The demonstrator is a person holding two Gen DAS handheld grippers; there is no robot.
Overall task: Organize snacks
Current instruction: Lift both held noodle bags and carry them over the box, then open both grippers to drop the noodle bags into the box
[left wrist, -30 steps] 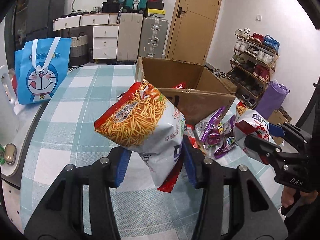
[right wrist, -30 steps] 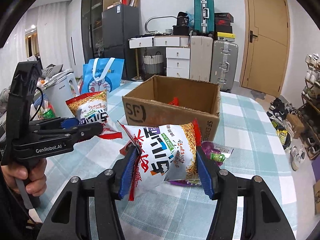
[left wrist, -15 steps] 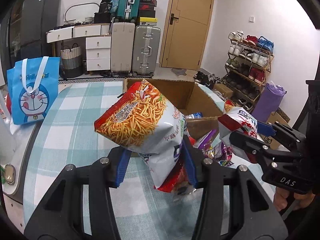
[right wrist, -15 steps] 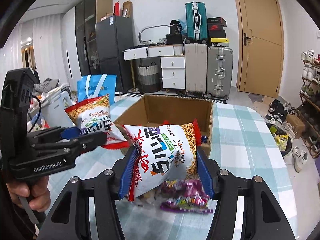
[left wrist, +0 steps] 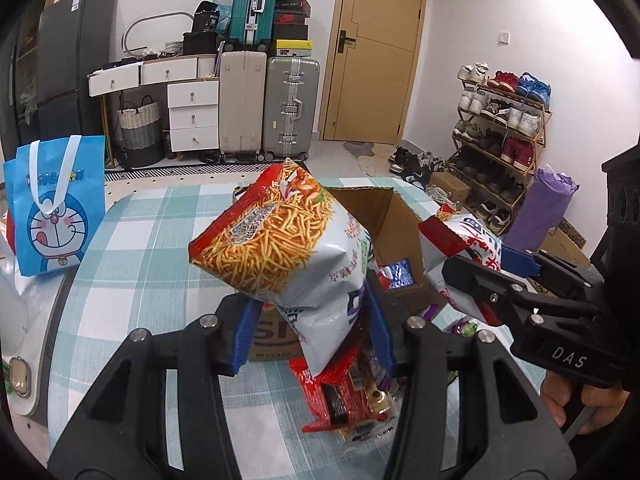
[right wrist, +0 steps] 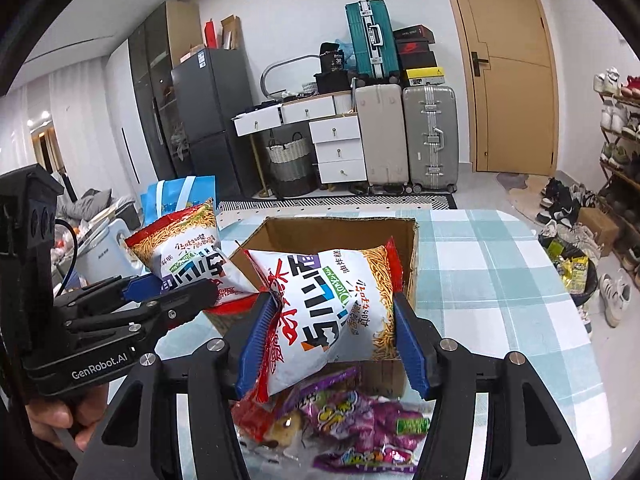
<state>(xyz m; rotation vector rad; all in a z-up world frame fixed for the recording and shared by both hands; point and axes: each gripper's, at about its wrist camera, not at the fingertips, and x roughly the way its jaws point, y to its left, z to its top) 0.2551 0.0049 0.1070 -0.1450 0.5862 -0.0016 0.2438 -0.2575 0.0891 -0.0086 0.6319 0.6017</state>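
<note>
Above the box (right wrist: 340, 228), both grippers carry noodle bags: left gripper (left wrist: 314, 332) pinches one bag (left wrist: 280, 252), right gripper (right wrist: 332, 344) another (right wrist: 332, 312). Box holds a few snacks; purple packets (right wrist: 360, 420) and a red pack (left wrist: 336, 392) remain on the table (right wrist: 500, 280). Roughly midway, by judgement.

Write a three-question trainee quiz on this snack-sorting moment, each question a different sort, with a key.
1. True or false: the left gripper holds a noodle-snack bag.
2. What lies on the table under the right gripper? A) purple candy packets B) a shoe C) a bottle
3. Fill in: both raised bags, including the right gripper's bag, are near the open cardboard ____.

Key: 1 true; 2 A; 3 box.
</note>
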